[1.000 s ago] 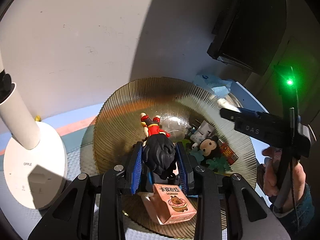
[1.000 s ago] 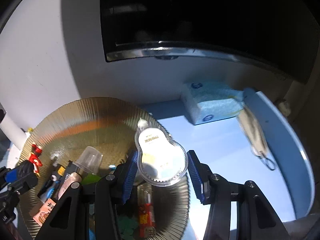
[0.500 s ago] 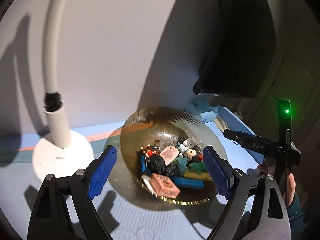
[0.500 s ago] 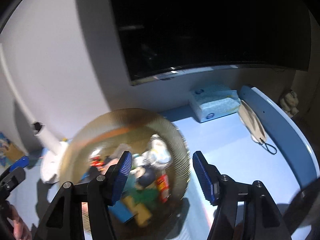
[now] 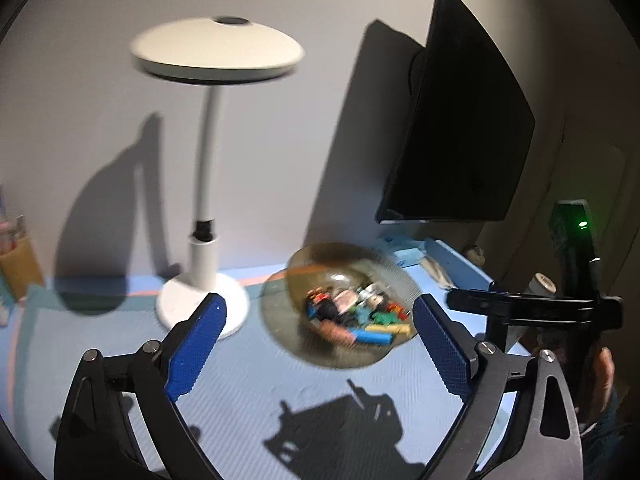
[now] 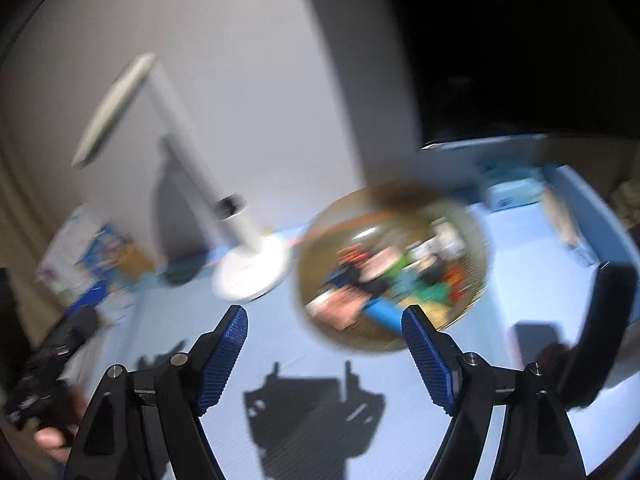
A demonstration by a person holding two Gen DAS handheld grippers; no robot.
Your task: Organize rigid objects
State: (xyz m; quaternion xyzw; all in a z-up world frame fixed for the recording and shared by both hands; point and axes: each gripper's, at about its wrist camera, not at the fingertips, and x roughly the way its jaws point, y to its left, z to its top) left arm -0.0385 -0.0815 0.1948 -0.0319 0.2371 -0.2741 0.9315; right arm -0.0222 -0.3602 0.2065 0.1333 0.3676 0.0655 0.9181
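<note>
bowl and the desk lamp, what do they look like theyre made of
Bowl: amber-tinted see-through glass or plastic, ribbed; the mat shows through its wall. Desk lamp: smooth matte white stem, head and base, likely plastic or painted metal; blur leaves it open.

Mat (image 5: 248, 392) bare before bowl (image 5: 288, 312); lamp (image 5: 202, 304) left, close.

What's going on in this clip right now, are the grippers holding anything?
No. A person holds a gripper in each hand, and both the left gripper and the right gripper are empty, their jaws opening above the blue mat. The small toys and packets lie piled in the ribbed amber glass bowl, which sits on the mat beside the white desk lamp. Nothing else loose shows on the mat near the bowl, though both views are blurred.
</note>
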